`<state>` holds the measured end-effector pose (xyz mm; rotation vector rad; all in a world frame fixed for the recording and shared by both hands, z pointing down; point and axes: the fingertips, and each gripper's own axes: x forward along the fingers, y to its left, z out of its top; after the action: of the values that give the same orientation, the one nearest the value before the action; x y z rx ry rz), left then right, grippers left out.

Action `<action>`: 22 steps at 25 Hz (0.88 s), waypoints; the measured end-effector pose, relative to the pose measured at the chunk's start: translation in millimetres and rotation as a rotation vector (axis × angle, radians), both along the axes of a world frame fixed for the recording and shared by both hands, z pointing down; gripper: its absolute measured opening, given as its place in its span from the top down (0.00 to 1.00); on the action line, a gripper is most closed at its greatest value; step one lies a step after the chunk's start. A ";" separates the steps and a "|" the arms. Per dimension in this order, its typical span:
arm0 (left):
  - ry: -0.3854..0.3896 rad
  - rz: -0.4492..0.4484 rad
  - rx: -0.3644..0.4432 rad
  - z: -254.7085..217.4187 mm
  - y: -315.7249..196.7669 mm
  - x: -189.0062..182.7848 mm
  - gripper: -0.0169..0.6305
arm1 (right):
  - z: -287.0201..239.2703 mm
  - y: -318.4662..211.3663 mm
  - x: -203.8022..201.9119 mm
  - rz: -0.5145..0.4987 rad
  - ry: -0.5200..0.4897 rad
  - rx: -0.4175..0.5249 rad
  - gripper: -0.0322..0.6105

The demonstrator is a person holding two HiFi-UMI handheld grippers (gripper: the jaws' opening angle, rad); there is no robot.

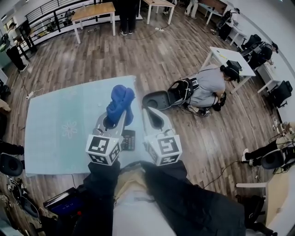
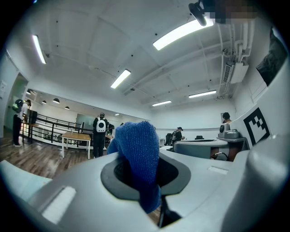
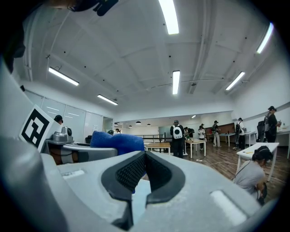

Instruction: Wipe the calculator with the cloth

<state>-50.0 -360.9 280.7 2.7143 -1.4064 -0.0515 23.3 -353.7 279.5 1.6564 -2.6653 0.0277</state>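
Note:
A dark calculator lies near the front right corner of a table covered in pale blue cloth. It shows between my two grippers and is partly hidden by them. My left gripper is raised and shut on a blue cloth, which bulges above its jaws. My right gripper is beside it, held up off the table, its pads closed together with nothing between them. The right gripper view shows the blue cloth to its left.
A person crouches on the wooden floor right of the table beside an open black bag. A wooden table and standing people are at the back. White tables stand at the right.

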 end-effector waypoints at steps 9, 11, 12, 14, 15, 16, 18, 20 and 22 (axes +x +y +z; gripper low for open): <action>0.007 0.000 -0.014 7.0 0.4 -0.3 0.89 | 6.1 1.2 -3.2 -0.009 0.010 -0.007 0.95; 0.008 -0.001 -0.017 10.1 -1.9 -3.1 0.89 | 8.6 -1.5 -5.3 -0.008 0.011 -0.008 0.95; 0.008 -0.001 -0.019 11.9 -2.7 -4.6 0.89 | 10.0 -2.6 -6.3 -0.006 0.012 -0.008 0.95; 0.006 -0.002 -0.022 14.4 -2.0 -6.3 0.89 | 12.4 -2.4 -7.4 -0.006 0.012 -0.008 0.95; 0.004 -0.003 -0.025 14.5 -0.7 -6.5 0.89 | 12.8 -1.0 -8.0 -0.010 0.012 -0.011 0.95; 0.003 -0.005 -0.027 14.0 0.8 -6.3 0.89 | 12.6 0.6 -8.4 -0.015 0.012 -0.014 0.95; 0.000 -0.010 -0.030 12.6 2.1 -5.7 0.89 | 12.1 1.7 -8.1 -0.022 0.013 -0.019 0.95; -0.001 -0.012 -0.034 12.8 -0.5 -5.4 0.89 | 12.9 -0.7 -8.2 -0.027 0.017 -0.023 0.95; -0.003 -0.013 -0.039 14.5 -5.1 -5.7 0.89 | 14.2 -4.8 -9.7 -0.035 0.024 -0.024 0.95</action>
<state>-55.7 -366.0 295.2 2.6757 -1.4103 -0.0210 13.6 -358.5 293.7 1.5931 -2.6645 0.0388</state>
